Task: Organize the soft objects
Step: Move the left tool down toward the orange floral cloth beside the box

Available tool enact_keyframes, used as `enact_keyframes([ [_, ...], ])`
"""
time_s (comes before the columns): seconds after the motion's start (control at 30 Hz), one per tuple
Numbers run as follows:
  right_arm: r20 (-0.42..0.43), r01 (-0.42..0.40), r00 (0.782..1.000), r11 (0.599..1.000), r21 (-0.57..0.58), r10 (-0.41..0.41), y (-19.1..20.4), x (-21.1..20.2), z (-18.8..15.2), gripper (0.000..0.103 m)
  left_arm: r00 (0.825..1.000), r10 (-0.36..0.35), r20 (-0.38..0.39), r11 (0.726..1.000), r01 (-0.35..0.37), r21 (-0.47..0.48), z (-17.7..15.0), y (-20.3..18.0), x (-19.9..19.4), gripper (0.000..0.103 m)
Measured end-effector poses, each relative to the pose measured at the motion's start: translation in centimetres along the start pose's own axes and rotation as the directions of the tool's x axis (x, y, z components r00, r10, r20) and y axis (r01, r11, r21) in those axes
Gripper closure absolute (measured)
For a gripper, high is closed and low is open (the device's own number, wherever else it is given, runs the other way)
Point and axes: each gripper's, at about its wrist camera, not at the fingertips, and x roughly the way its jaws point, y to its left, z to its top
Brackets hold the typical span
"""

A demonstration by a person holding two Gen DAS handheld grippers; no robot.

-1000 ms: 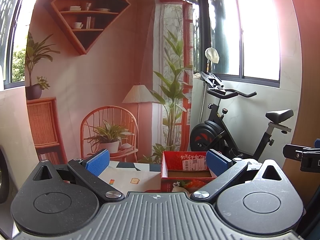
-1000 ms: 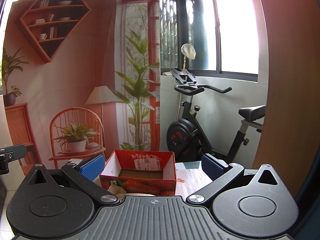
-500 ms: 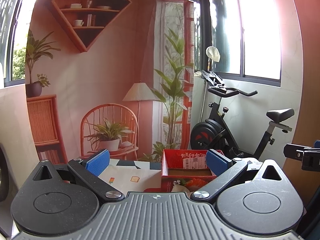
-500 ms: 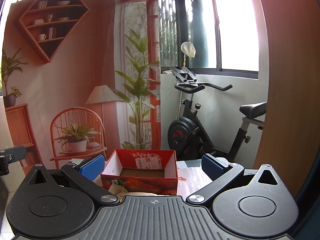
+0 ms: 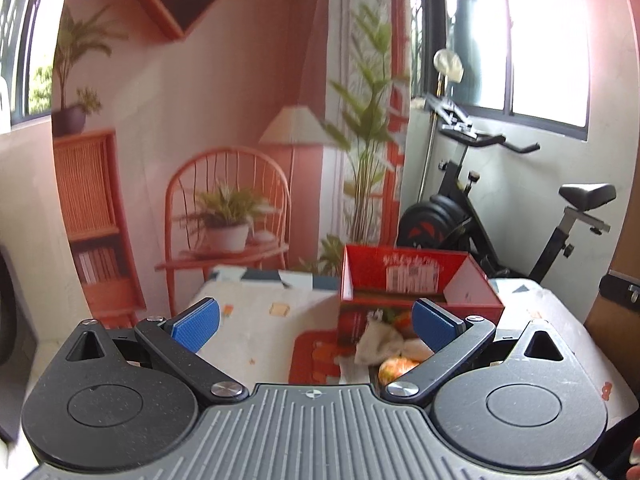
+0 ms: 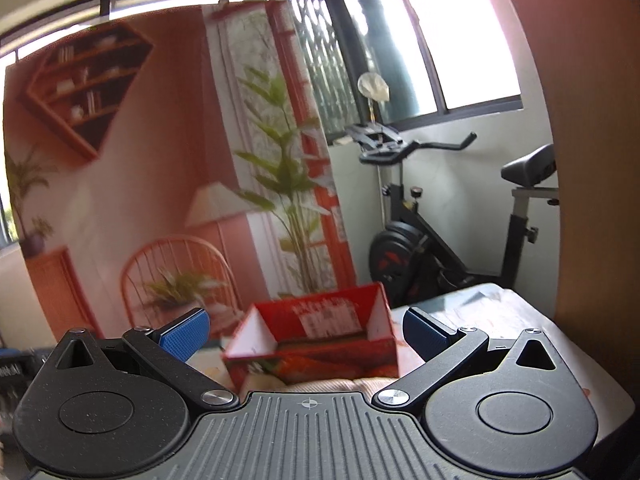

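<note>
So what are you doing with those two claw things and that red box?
A person holds a claw in each hand. Both the left claw and the right claw are open and holding nothing. They point at an open red box on the patterned table. A few soft things lie on the table in front of the box, not yet picked up.

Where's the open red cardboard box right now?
The open red cardboard box sits on the patterned tablecloth, right of centre in the left wrist view, just behind the crumpled soft items.
</note>
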Motion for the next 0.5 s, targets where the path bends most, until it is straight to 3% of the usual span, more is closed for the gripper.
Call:
enact_keyframes([
  [0.2, -0.108, -0.025, 0.994, 0.997, -0.076, 0.017, 0.8, 3.4, -3.8, 0.000, 0.996, -0.036, -0.085, 0.998, 0.032, -0.050, -2.7, 1.2, 3.4, 0.000],
  [0.33, -0.133, 0.005, 0.991, 0.992, -0.129, -0.022, 1.5, 4.8, -5.7, 0.000, 0.992, -0.036, -0.117, 0.997, 0.029, -0.065, -4.3, 1.5, 5.2, 0.000],
  [0.5, -0.173, 0.071, 0.981, 0.994, -0.085, -0.085, 0.2, 6.9, -7.2, 0.000, 0.985, -0.021, -0.170, 0.996, 0.006, -0.089, -5.4, 2.0, 7.3, 0.000],
])
